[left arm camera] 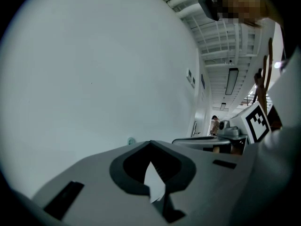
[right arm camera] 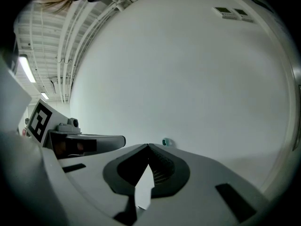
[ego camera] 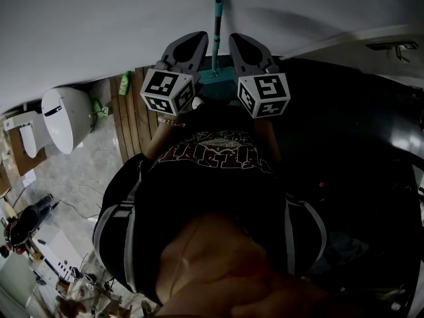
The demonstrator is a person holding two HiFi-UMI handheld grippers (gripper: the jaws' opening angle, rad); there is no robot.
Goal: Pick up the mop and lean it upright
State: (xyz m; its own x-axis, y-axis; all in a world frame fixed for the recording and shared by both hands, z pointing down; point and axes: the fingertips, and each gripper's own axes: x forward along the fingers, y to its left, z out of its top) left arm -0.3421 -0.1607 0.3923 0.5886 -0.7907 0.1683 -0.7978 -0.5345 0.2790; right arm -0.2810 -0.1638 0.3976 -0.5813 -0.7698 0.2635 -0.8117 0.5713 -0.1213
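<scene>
Closest in, the person's black printed shirt (ego camera: 218, 154) fills the middle of the head view, and both forearms reach out from it toward 12 o'clock. A bracelet (ego camera: 171, 121) sits on the left wrist. The left gripper (ego camera: 197, 38) and right gripper (ego camera: 238, 40) are held side by side, pointing at the white wall (ego camera: 99, 25) and tipped slightly downward. The teal mop (ego camera: 218, 25) stands against that wall at 12 o'clock, its handle rising between the two grippers and its teal head low between them. Each gripper's own view shows its jaw tips pressed together with nothing between them. A white toilet (ego camera: 65, 118) sits at 9 o'clock.
</scene>
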